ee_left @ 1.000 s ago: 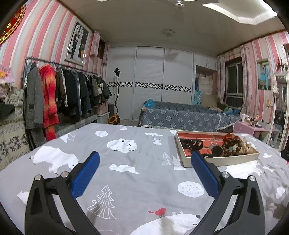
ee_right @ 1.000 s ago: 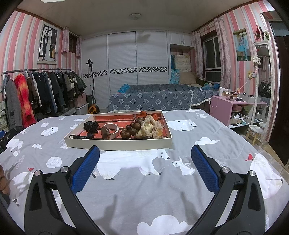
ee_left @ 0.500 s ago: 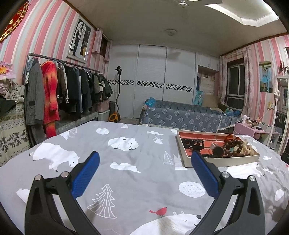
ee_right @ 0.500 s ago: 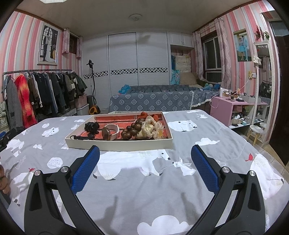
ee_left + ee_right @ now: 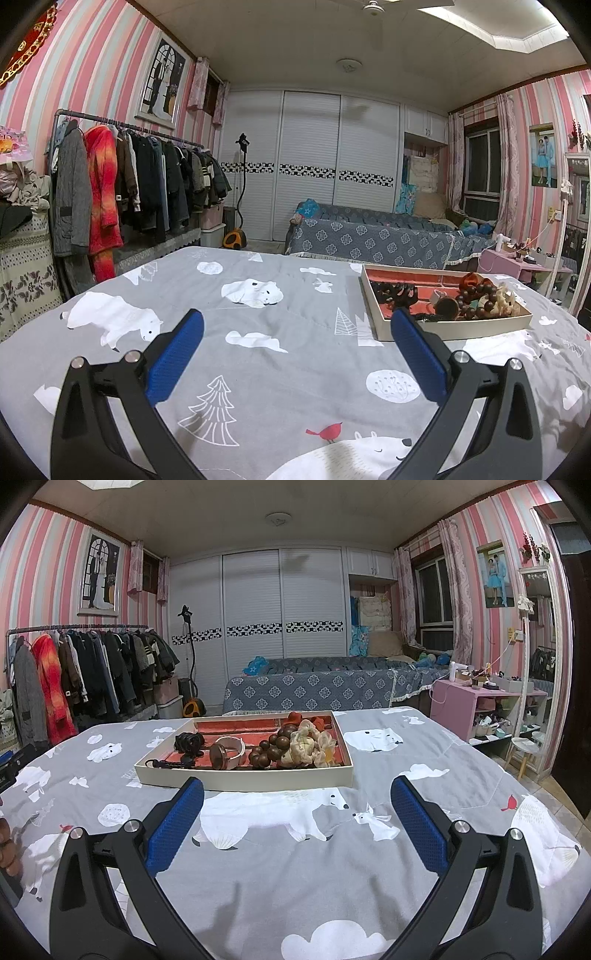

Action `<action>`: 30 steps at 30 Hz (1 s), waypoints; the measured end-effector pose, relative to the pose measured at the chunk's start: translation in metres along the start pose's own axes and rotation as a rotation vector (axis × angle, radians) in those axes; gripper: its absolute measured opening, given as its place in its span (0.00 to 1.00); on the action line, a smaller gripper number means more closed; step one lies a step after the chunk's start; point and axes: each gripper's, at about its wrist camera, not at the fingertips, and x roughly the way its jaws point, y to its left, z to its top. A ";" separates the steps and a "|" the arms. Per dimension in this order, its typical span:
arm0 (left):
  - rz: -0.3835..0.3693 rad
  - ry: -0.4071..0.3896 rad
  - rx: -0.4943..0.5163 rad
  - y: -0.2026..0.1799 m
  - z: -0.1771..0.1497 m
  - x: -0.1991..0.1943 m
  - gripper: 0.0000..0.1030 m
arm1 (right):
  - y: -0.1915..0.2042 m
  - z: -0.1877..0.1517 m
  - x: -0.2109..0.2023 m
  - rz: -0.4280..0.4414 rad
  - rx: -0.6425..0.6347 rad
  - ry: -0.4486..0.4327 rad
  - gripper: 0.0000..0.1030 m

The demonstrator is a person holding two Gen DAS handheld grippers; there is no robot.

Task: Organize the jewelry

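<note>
Jewelry tray (image 5: 243, 779): shallow cream box with red lining, lying on the grey bedspread (image 5: 295, 867) with polar bear print.
Contents: brown wooden bead bracelet (image 5: 275, 749), cream scrunchie (image 5: 310, 747), pale strap watch (image 5: 227, 751), black hair tie (image 5: 188, 742).
Right gripper (image 5: 295, 805): jaws wide apart, holding nothing, just in front of the tray.
Left gripper (image 5: 295, 336): jaws wide apart, holding nothing, tray (image 5: 454, 326) to its right.

left hand-held gripper (image 5: 295, 339) spread wide, right hand-held gripper (image 5: 295, 808) likewise
</note>
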 end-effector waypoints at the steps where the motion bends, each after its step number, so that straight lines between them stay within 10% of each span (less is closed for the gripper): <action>1: 0.000 0.000 0.000 0.000 0.000 0.000 0.96 | -0.001 0.000 0.000 -0.001 -0.001 0.000 0.96; 30: 0.000 -0.007 0.005 -0.002 0.002 0.000 0.96 | 0.000 0.001 -0.002 -0.003 0.002 -0.007 0.96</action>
